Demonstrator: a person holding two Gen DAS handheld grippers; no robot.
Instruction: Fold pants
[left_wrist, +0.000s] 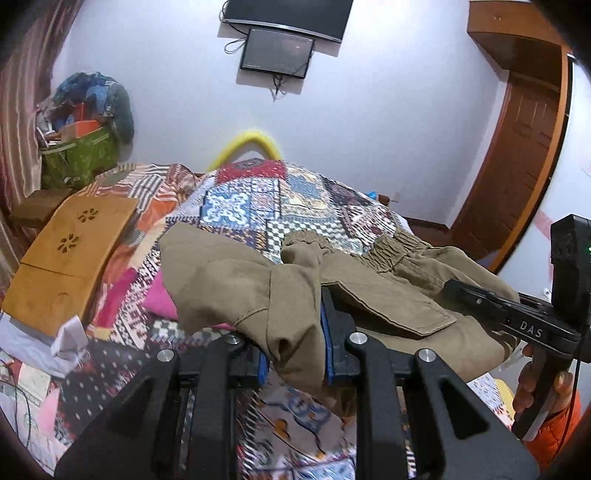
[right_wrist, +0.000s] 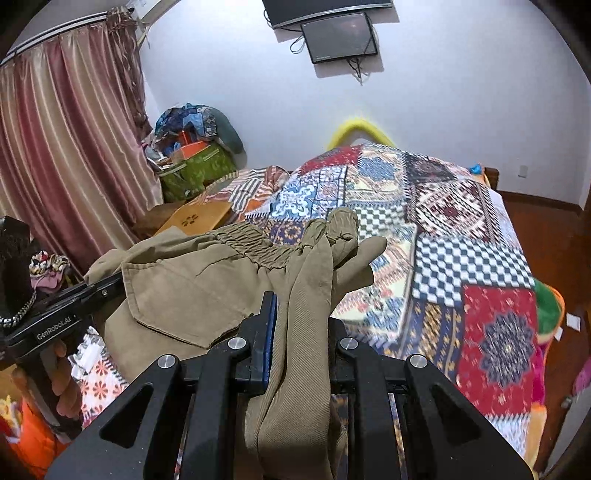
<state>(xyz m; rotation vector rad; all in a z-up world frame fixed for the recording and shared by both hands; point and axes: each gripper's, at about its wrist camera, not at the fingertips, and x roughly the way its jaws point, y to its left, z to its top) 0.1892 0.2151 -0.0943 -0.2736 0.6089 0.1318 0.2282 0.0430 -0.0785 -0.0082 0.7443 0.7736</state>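
Khaki cargo pants (left_wrist: 229, 284) hang bunched between my two grippers, held up over the patchwork quilt (left_wrist: 258, 199). The elastic waistband (left_wrist: 399, 247) and a pocket flap (left_wrist: 388, 306) face up. In the left wrist view my left gripper (left_wrist: 295, 332) is shut on a fold of the fabric between its blue pads. From the right, my right gripper (left_wrist: 454, 290) reaches into the cloth, a hand on its handle. In the right wrist view my right gripper (right_wrist: 299, 325) is shut on a thick twisted fold of the pants (right_wrist: 192, 288). My left gripper (right_wrist: 110, 284) enters from the left, tips hidden under fabric.
A wooden lap table (left_wrist: 70, 251) lies on the bed's left side, with a green bag (left_wrist: 81, 155) of clutter behind it. The quilt (right_wrist: 461, 258) stretches to the right. A striped curtain (right_wrist: 55, 147) hangs left, a wooden door (left_wrist: 517, 166) stands right, and a screen (left_wrist: 277, 51) is on the wall.
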